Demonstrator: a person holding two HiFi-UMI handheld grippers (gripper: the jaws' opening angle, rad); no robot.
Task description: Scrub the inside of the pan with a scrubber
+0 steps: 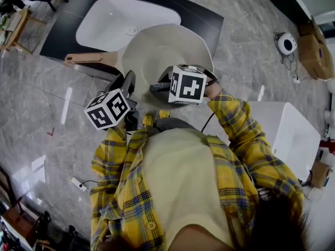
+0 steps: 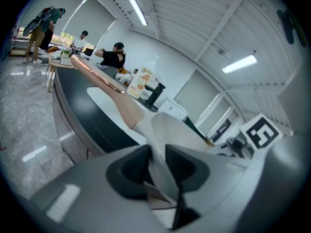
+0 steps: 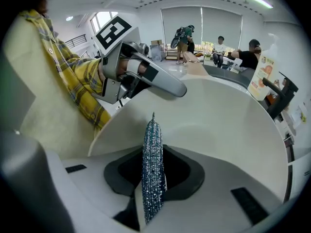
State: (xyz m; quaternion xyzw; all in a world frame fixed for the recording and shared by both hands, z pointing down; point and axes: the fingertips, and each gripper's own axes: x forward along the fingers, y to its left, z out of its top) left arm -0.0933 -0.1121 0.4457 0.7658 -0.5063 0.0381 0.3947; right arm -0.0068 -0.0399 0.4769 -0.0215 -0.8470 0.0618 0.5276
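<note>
Right gripper view: our right fingers (image 3: 182, 174) clamp the scrubber (image 3: 152, 164) inside the pan (image 3: 223, 120), left fingers (image 2: 127, 171) grip its rim — scrubbing seems under way, unfinished.

The pan (image 1: 162, 51) sits between person (image 1: 183, 182) and sink (image 1: 115, 20).

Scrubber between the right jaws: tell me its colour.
Glittery blue-green with silver glints. The scrubber shows best in the right gripper view.

A white sink (image 1: 112, 22) in a dark counter (image 1: 201, 15); cardboard boxes (image 1: 316, 54) well apart.
</note>
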